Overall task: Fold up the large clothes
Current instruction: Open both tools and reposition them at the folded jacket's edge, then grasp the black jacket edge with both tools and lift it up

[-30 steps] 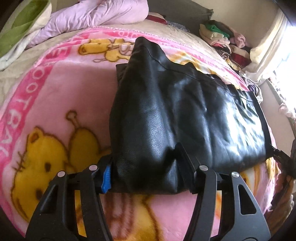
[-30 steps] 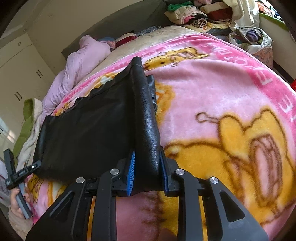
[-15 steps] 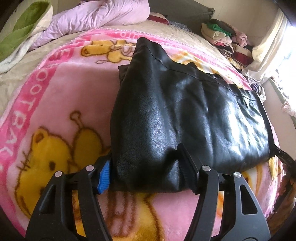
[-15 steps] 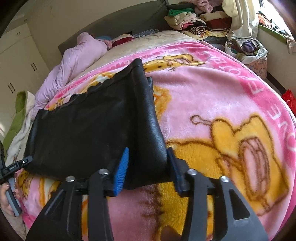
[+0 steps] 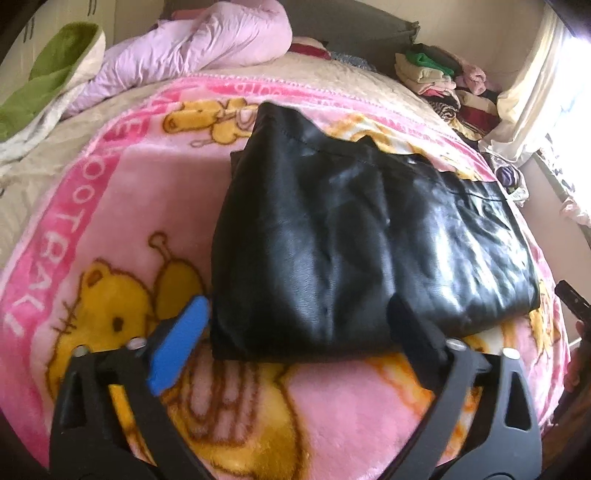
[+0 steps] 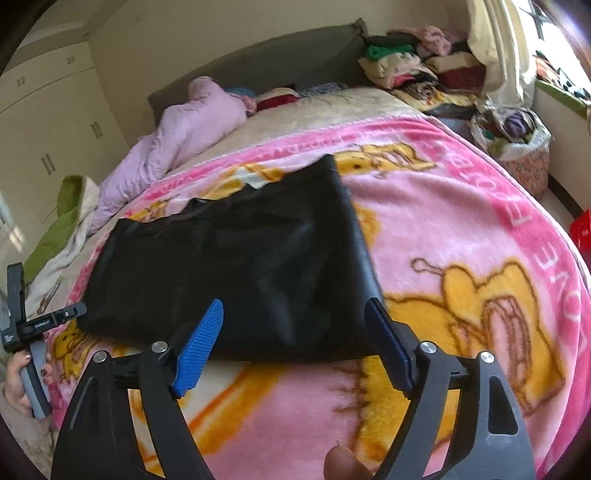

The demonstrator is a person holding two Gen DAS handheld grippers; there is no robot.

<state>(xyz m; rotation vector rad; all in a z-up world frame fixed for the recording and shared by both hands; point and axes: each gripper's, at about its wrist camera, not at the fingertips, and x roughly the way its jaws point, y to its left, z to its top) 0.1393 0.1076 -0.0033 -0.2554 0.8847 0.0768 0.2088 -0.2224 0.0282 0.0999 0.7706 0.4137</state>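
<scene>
Both claws have just been opening and no longer pinch the black leather garment [image 5: 354,240]. It now lies folded and free on the pink blanket [image 5: 147,206], near its front edge. The left gripper [image 5: 295,325] stands wide, its pads beside the garment's corner. The right gripper [image 6: 295,325] is also wide and holds nothing. On the blanket border I can read "OOTRAL" and, at the other side, "OVE".

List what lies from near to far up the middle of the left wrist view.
Left gripper, its jaws having just opened off the garment → folded black leather-look garment → pink cartoon-bear fleece blanket edge → beige bedspread → dark headboard.
</scene>
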